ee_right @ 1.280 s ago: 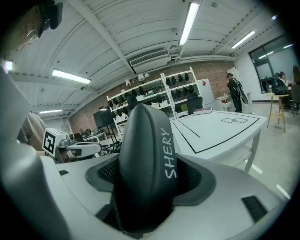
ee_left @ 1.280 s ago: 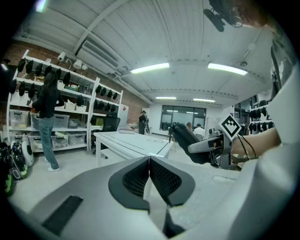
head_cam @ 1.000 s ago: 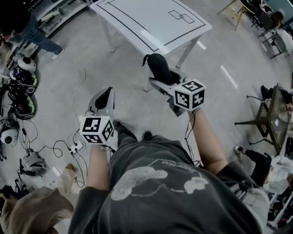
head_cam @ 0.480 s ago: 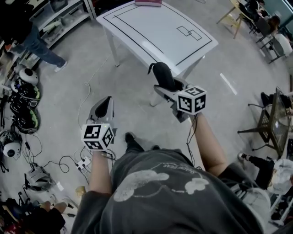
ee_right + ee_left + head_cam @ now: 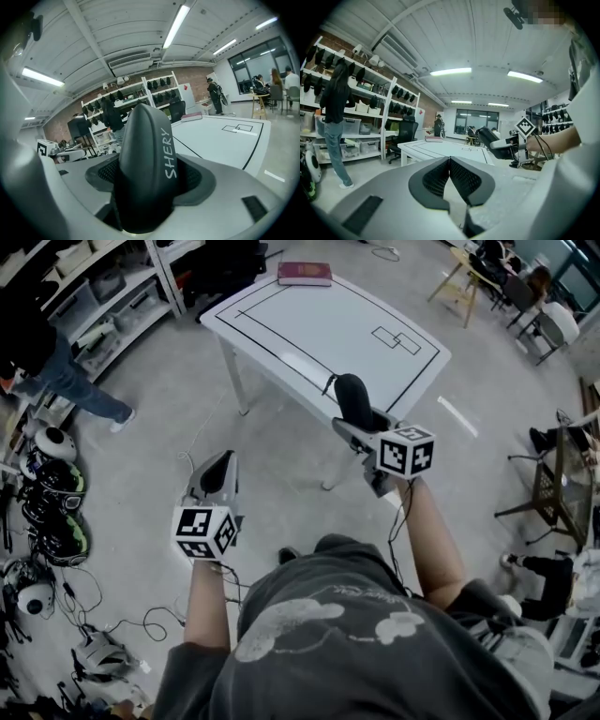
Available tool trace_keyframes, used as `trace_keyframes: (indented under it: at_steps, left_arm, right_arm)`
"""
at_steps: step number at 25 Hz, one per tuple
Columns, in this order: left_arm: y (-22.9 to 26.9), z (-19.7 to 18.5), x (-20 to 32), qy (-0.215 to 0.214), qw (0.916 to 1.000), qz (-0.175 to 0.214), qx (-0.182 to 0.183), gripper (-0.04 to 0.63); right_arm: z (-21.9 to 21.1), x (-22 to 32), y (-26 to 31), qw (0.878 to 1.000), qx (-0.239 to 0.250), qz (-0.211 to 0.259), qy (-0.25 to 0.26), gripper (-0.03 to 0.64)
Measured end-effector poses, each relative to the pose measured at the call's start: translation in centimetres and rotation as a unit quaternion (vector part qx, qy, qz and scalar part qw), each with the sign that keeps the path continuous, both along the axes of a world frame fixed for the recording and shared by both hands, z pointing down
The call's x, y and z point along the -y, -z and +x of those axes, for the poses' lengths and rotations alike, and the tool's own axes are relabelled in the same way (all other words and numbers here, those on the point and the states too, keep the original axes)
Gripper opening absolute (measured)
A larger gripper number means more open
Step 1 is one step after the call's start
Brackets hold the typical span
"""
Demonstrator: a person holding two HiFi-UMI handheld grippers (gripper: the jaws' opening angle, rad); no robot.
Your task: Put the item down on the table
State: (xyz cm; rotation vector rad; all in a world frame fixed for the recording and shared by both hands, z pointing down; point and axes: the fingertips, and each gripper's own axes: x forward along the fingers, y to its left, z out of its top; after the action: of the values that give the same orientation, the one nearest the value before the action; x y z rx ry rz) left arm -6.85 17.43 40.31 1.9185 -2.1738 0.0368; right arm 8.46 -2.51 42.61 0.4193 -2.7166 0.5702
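A black oblong case printed "SHERY" stands upright between the pads of my right gripper, which is shut on it. That gripper hangs at the near edge of the white table, which carries black outlines. The table lies just ahead of the case. My left gripper is lower and to the left, over the floor, short of the table. Its pads meet with nothing between them. From the left gripper view the right gripper holds the case beside the table.
A dark red book lies on the table's far end. Shelving and a standing person are at the left, with helmets and cables on the floor. Chairs and seated people fill the right side.
The table has come closer and the book at its far end has come into view. The right gripper with the case has reached the table's near edge. The left gripper stays shut and empty.
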Motion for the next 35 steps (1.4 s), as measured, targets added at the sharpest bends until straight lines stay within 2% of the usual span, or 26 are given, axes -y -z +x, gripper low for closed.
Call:
trace_keyframes:
  at_steps: [7,13,17,25,35]
  left_arm:
    - [-0.9,-3.9,2.5,-0.013,0.9998,-0.003,-0.014,0.003]
    - [-1.5,-7.9,7.1,-0.017,0.9998,-0.007,-0.009,0.003]
    - [-1.6,-11.7,12.0,-0.020,0.9997,-0.015,-0.006,0.003]
    - [-1.0,-18.5,23.7,-0.031,0.9991,-0.027,-0.001,0.003]
    - [-0.2,-20.7,36.0,-0.080,0.9959,-0.040,0.018,0.003]
  right_arm:
    - [-3.0,2.3,-1.1,0.999,-0.019,-0.009,-0.027,0.325]
    - [-7.1,8.2,-1.8,0.999,-0.014,-0.008,-0.040,0.325]
    - [-10.6,14.1,-2.7,0.998,-0.005,-0.020,-0.054,0.325]
    - [-15.6,25.2,-3.8,0.997,-0.021,-0.027,-0.073,0.325]
    - [-17.2,36.0,-5.6,0.994,-0.070,-0.002,-0.083,0.326]
